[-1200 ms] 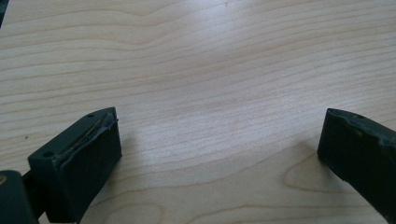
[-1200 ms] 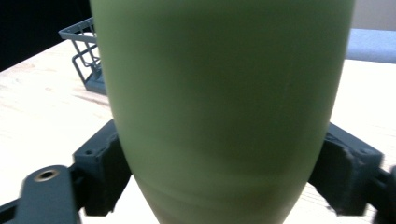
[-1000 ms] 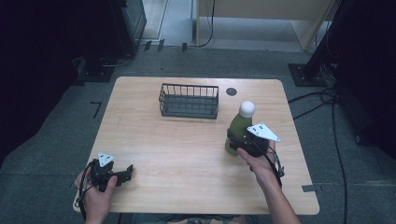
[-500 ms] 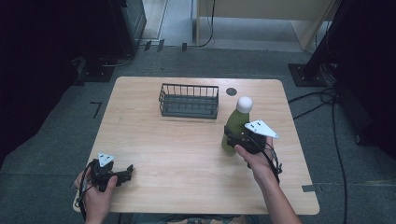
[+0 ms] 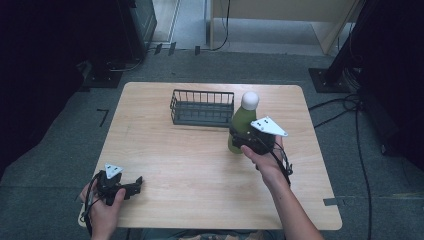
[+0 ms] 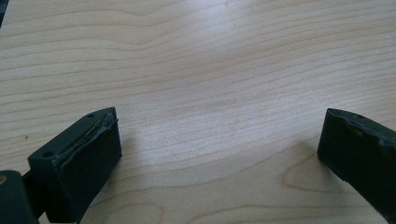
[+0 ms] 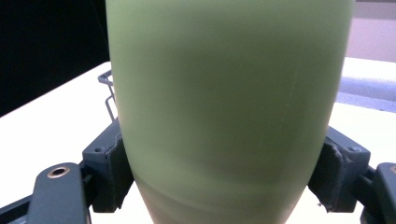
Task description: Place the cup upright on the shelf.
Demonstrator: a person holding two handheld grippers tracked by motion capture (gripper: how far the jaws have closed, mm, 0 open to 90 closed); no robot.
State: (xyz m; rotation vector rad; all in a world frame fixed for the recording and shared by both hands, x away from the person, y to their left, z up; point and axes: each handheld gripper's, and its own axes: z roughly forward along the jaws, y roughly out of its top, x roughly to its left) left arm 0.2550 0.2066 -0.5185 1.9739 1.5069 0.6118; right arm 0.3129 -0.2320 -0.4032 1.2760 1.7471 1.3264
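Two hand-held tools work over a pale wooden worktop [image 5: 200,165] with rounded corners, seen from above. The right tool [image 5: 243,141], black with a grey three-cornered plate on top, is held in the person's right hand [image 5: 267,162] at the right of the worktop's middle. Its two black jaws are closed on the lower body of a tall olive-green bottle with a rounded white cap [image 5: 242,125]; in the right gripper view the green bottle [image 7: 229,102] stands upright between the jaws, with one pad [image 7: 114,170] pressed against each side of it. From the high view the bottle stands upright just in front of the right end of a dark wire basket [image 5: 202,107], near it; whether the bottle's base touches the worktop cannot be told. The basket is a low rectangular one with an open top, standing toward the far side of the worktop, and a piece of its wire rim [image 7: 108,95] shows behind the bottle in the right gripper view.

The left tool [image 5: 135,184] sits in the person's left hand [image 5: 105,207] at the near left corner of the worktop, well apart from bottle and basket. In the left gripper view its jaws stand wide open, with bare wood grain [image 6: 205,93] between them and nothing held.

Dark grey carpet, cables and black stands surround the worktop.
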